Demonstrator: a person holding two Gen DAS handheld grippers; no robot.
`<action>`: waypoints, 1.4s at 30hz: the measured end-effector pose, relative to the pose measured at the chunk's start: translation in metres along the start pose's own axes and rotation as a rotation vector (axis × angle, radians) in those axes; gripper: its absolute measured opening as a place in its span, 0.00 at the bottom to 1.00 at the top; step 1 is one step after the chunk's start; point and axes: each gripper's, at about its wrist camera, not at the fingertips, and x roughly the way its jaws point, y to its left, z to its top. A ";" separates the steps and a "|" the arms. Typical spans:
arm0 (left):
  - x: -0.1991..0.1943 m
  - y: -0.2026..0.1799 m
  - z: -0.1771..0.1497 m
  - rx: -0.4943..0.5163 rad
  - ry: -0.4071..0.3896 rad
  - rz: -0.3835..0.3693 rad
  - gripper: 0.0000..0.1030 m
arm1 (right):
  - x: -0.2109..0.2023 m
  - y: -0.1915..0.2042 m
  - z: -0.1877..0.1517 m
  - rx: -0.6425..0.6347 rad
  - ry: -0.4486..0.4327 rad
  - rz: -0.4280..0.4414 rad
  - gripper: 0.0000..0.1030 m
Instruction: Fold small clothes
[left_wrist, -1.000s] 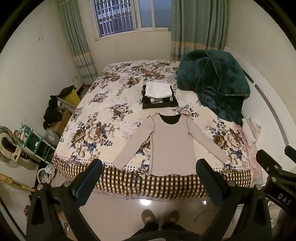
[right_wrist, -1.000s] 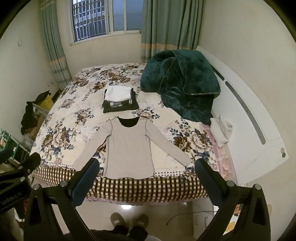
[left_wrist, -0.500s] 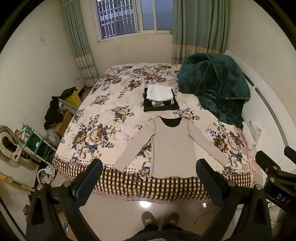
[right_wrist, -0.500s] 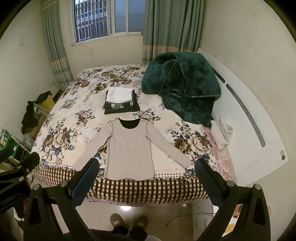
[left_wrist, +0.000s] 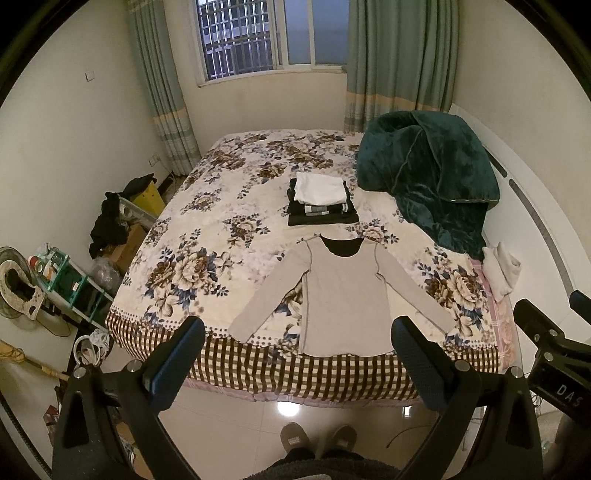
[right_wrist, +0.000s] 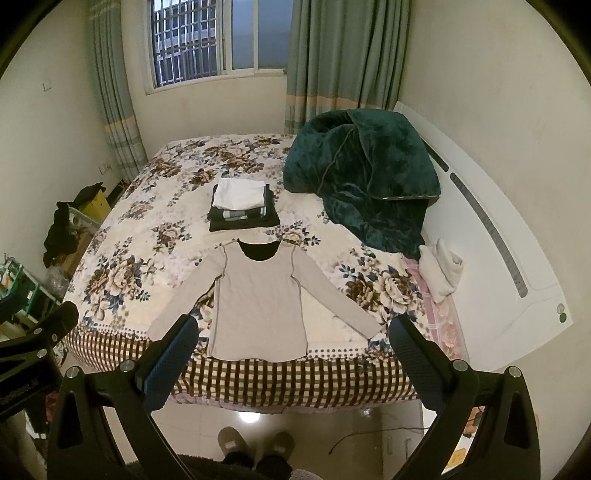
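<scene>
A beige long-sleeved top (left_wrist: 341, 295) lies flat and spread out near the front edge of the floral bed (left_wrist: 207, 258), sleeves angled outward; it also shows in the right wrist view (right_wrist: 258, 299). Behind it sits a stack of folded clothes (left_wrist: 321, 201), white on top of dark ones, also seen in the right wrist view (right_wrist: 242, 205). My left gripper (left_wrist: 297, 338) is open and empty, held back from the bed above the floor. My right gripper (right_wrist: 291, 336) is open and empty, also short of the bed edge.
A dark green blanket (left_wrist: 432, 173) is heaped at the bed's right side by the white headboard (right_wrist: 498, 258). A white bundle (left_wrist: 500, 267) lies at the right edge. Clutter and a shelf (left_wrist: 70, 280) stand on the floor left. My slippers (left_wrist: 317, 441) are on the tiles.
Both grippers have drawn back and risen a little, so the bed and top look slightly smaller and farther. The clothes have not moved.
</scene>
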 end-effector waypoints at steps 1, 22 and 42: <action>0.000 0.001 0.001 0.000 0.000 -0.001 1.00 | -0.007 -0.001 0.006 -0.002 -0.001 0.000 1.00; -0.004 -0.001 0.002 -0.003 -0.012 0.000 1.00 | -0.024 0.002 0.023 -0.001 -0.016 0.005 1.00; -0.006 -0.004 0.001 -0.003 -0.016 -0.003 1.00 | -0.038 0.002 0.035 -0.006 -0.025 0.008 1.00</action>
